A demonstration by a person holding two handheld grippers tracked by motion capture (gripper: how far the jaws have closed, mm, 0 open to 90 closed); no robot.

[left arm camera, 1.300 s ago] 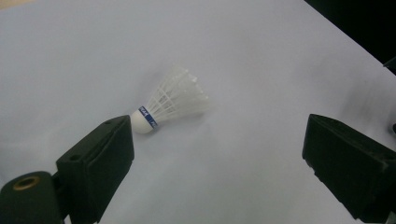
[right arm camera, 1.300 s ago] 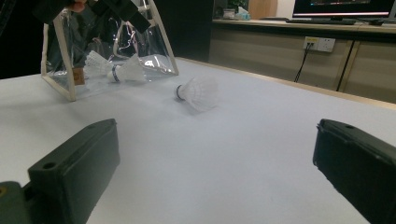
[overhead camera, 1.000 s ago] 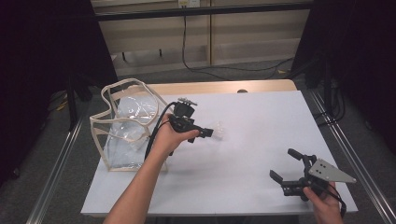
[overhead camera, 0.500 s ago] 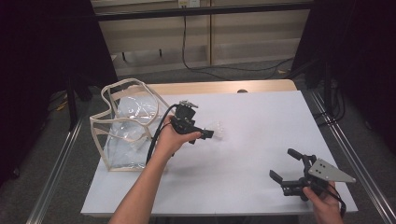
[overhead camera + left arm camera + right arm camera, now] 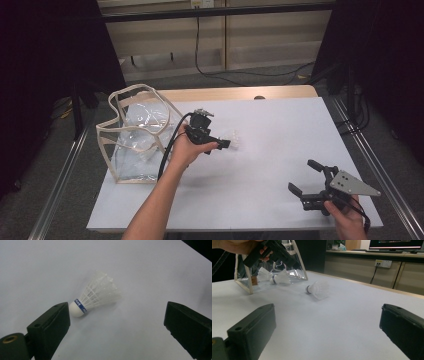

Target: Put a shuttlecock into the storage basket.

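- We see the white table (image 5: 260, 200) as the biggest thing here, running from the near edge by the person to the far wooden strip, with a dark floor and cables beyond it.
- We find the clear bag (image 5: 135, 135) next, a see-through bag with a cream frame, on the far left part of the table. In the right gripper view its open side faces the table's middle and two shuttlecocks (image 5: 273, 277) lie inside it.
- We see the person's left forearm (image 5: 155, 205) come in from the near edge and reach toward the middle, just right of the bag.
- We see the left gripper (image 5: 223, 144) held in that hand above the table, pointing right. Its jaws are spread wide with nothing between them, as its own view shows.
- We see the right gripper (image 5: 306, 176) at the near right corner, well apart from everything else, pointing left. Its jaws are also released and bare.
- We find the loose shuttlecock (image 5: 96, 296), the smallest thing, lying on its side on the bare table just right of the bag. Its white cork with a blue band sits close to one jaw of the left gripper, feathers pointing away; it is not gripped.
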